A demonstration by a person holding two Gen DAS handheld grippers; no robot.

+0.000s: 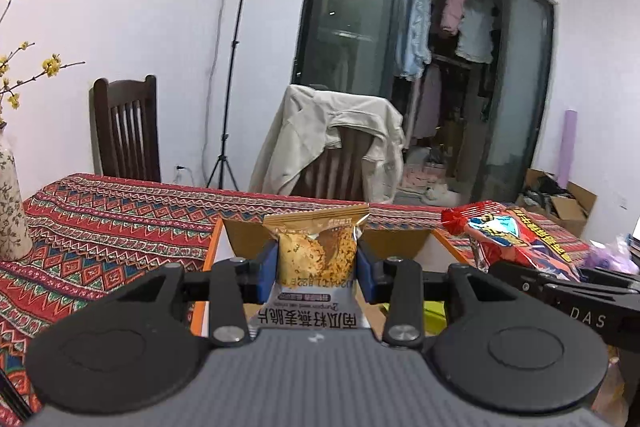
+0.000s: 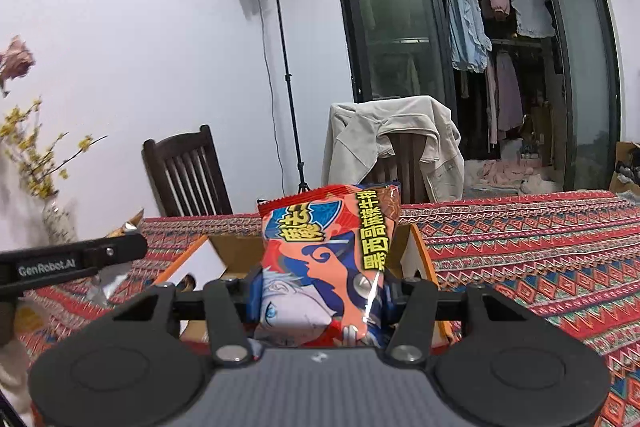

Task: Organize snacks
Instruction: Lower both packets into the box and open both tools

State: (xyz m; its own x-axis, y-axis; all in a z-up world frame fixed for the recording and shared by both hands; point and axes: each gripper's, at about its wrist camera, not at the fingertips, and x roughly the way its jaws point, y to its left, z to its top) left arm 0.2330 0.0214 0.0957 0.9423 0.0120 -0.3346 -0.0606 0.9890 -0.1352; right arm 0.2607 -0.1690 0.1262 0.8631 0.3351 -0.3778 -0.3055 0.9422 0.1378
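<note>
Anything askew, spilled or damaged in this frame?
Nothing stands out. The left gripper holds a sealed oat crisp packet and the right gripper a sealed red snack bag, both over the open cardboard box. No tear or spill shows.

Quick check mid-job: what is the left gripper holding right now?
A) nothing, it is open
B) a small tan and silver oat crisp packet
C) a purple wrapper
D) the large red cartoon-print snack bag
B: the left gripper is shut on the small tan and silver oat crisp packet, pinched between its blue pads above the orange-edged cardboard box.
</note>
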